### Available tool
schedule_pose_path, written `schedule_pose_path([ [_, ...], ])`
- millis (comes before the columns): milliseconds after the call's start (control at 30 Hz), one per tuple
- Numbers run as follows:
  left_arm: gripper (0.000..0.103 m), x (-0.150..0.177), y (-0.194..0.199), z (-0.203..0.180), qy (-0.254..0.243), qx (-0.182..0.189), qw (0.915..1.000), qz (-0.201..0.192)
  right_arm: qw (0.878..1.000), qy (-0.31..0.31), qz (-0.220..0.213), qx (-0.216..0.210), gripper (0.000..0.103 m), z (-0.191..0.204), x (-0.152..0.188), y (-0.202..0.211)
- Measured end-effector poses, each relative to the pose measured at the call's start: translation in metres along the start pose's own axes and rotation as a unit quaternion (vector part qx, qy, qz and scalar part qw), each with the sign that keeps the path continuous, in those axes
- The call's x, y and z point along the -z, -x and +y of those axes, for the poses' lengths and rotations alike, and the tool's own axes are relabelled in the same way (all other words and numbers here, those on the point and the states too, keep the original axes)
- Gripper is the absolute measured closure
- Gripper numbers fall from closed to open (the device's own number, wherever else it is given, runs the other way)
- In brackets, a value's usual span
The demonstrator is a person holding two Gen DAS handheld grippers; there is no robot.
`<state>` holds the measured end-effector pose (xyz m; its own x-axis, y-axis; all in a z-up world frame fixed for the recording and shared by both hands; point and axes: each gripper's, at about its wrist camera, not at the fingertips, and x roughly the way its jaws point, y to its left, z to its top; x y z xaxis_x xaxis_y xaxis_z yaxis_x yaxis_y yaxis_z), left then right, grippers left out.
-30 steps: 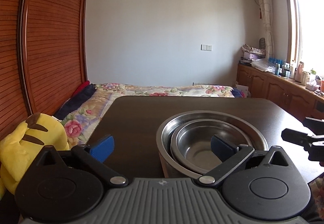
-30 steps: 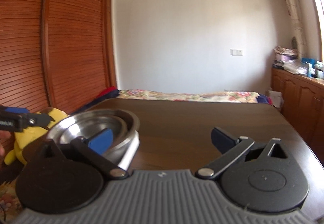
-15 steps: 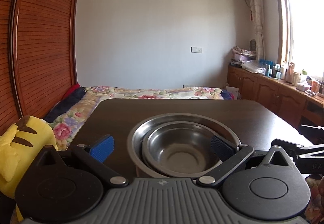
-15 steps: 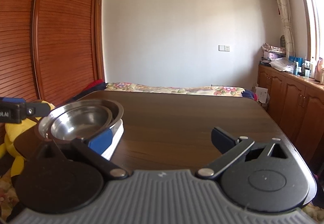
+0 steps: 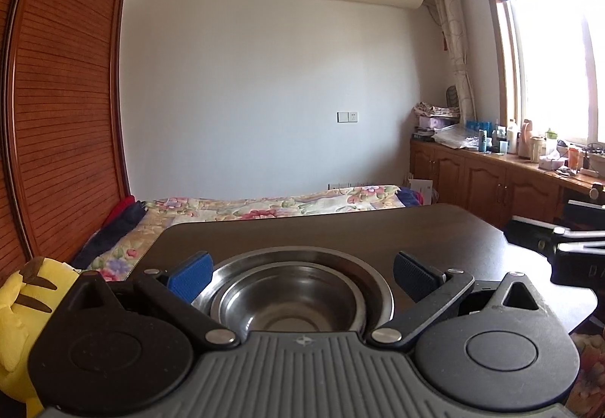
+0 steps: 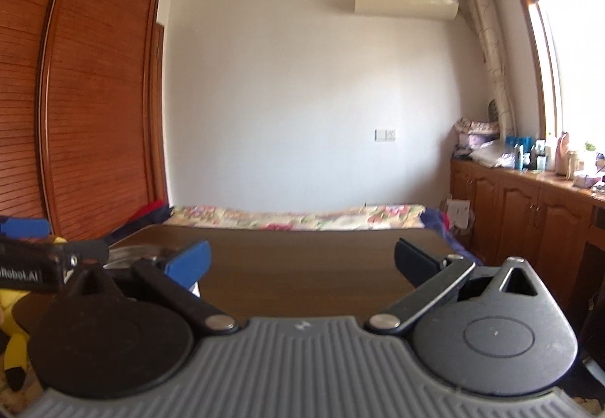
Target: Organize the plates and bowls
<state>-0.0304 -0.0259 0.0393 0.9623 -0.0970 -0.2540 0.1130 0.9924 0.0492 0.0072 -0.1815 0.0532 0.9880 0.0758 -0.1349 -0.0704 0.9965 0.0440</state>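
Two nested steel bowls sit on the dark wooden table (image 5: 340, 229), a smaller bowl (image 5: 287, 301) inside a larger bowl (image 5: 378, 282). My left gripper (image 5: 300, 272) stands open just behind them, its blue pads to either side of the bowls' rim and touching nothing. In the right wrist view only a sliver of the bowls (image 6: 128, 253) shows at the left, behind the other gripper's body. My right gripper (image 6: 302, 259) is open over bare table (image 6: 302, 267), with nothing between its fingers.
A yellow plush toy (image 5: 22, 304) sits off the table's left edge. A bed with a floral cover (image 5: 264, 206) lies beyond the far edge. Wooden cabinets (image 5: 491, 183) with bottles line the right wall, and a slatted wardrobe (image 5: 64, 115) the left.
Both grippers have drawn back and tilted up. The bowls have slid to the centre of the left view, between its fingers, and nearly out of the right view.
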Motion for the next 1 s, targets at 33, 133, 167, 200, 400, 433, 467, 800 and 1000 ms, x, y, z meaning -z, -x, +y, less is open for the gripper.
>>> schedule_pose_path([
  [33,0.0,0.002,0.0,-0.001,0.0,-0.001,1.0,0.0,1.0,0.002,-0.004,0.006,0.0,-0.001,0.002,0.001],
  [133,0.0,0.01,0.002,-0.004,-0.001,-0.004,1.0,-0.003,1.0,0.001,-0.006,0.007,0.0,-0.004,0.009,0.0],
  [167,0.0,0.012,0.001,-0.004,-0.003,-0.007,1.0,-0.003,1.0,-0.001,-0.003,0.008,0.0,-0.006,0.011,-0.001],
  [200,0.0,0.016,0.001,-0.005,-0.005,-0.01,0.9999,-0.003,1.0,-0.003,-0.001,0.008,0.0,-0.007,0.014,-0.001],
  [400,0.0,0.033,-0.004,-0.003,-0.007,-0.023,0.9997,0.008,1.0,-0.006,0.004,0.018,0.0,-0.01,0.028,-0.004],
  [433,0.0,0.036,-0.004,-0.003,-0.006,-0.024,0.9996,0.011,1.0,-0.007,0.007,0.018,0.0,-0.01,0.03,-0.005],
  [467,0.0,0.038,-0.005,-0.002,-0.006,-0.024,0.9996,0.014,1.0,-0.008,0.01,0.017,0.0,-0.009,0.031,-0.005],
  [800,0.0,0.043,-0.008,0.006,0.003,-0.029,0.9994,0.021,1.0,-0.011,0.019,0.012,0.0,-0.009,0.032,-0.006],
  [1000,0.0,0.044,-0.008,0.011,0.006,-0.034,0.9992,0.02,1.0,-0.011,0.019,0.014,0.0,-0.009,0.033,-0.006],
])
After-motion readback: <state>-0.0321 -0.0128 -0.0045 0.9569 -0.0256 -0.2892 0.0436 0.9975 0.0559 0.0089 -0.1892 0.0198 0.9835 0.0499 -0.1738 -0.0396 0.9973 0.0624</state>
